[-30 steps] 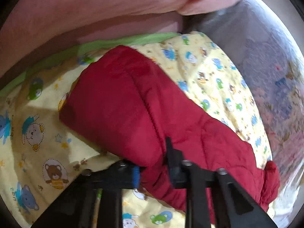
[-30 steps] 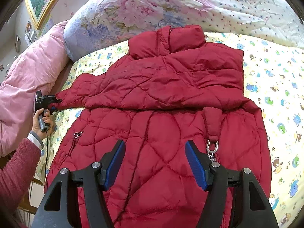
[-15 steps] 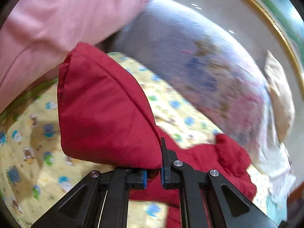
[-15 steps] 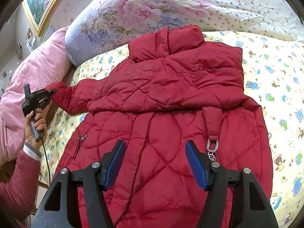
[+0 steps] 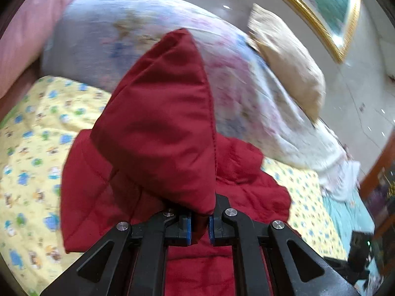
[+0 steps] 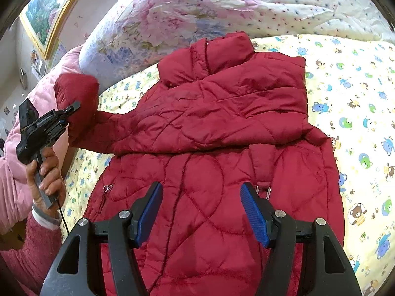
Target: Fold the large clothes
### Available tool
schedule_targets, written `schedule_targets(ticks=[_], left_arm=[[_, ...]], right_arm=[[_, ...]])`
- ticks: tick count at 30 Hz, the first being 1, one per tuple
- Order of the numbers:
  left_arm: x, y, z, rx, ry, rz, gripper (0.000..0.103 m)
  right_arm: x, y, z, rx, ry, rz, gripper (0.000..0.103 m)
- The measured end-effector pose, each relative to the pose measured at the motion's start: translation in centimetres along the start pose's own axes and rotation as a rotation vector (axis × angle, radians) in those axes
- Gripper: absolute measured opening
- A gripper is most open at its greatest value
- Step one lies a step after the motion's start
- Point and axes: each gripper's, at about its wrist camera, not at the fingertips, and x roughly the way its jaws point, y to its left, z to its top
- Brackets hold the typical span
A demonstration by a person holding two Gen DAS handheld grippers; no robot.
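A red quilted jacket [image 6: 222, 133] lies spread on the yellow bear-print bedsheet [image 6: 358, 93], collar toward the pillows. One sleeve is folded across its chest. My left gripper [image 5: 199, 224] is shut on the cuff of the other sleeve [image 5: 160, 123] and holds it raised above the bed's left side; it also shows in the right wrist view [image 6: 71, 109], with the cuff [image 6: 76, 91] standing up. My right gripper [image 6: 201, 212] is open and empty, hovering over the jacket's lower front.
A floral duvet [image 6: 197, 12] is bunched along the head of the bed. A pink quilt [image 6: 14, 172] lies at the left edge. A beige pillow [image 5: 288, 71] and a framed picture [image 5: 325, 5] are behind. Bedsheet shows to the jacket's right.
My left gripper has closed on the sleeve cuff and lifted it up off the sheet, swinging toward the jacket's body. My right gripper has stayed open over the jacket.
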Motion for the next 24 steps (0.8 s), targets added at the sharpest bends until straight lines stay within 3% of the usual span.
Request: schedule_targets(ticks=[11, 19, 24], left_arm=[[8.1, -6.2, -0.2, 0.115, 0.098, -0.086, 0.007], [16.9, -11.5, -1.4, 0.219, 0.215, -0.073, 0.007], [21.7, -12.8, -2.7, 0.263, 0.285, -0.042, 0.008]], right_arm=[[-0.3, -3.6, 2.4, 0.099, -0.055, 0.017, 0.068], [-0.9, -6.5, 3.2, 0.19, -0.102, 0.044, 0.069], [-0.8, -7.8, 3.6, 0.236, -0.124, 0.065, 0.069]])
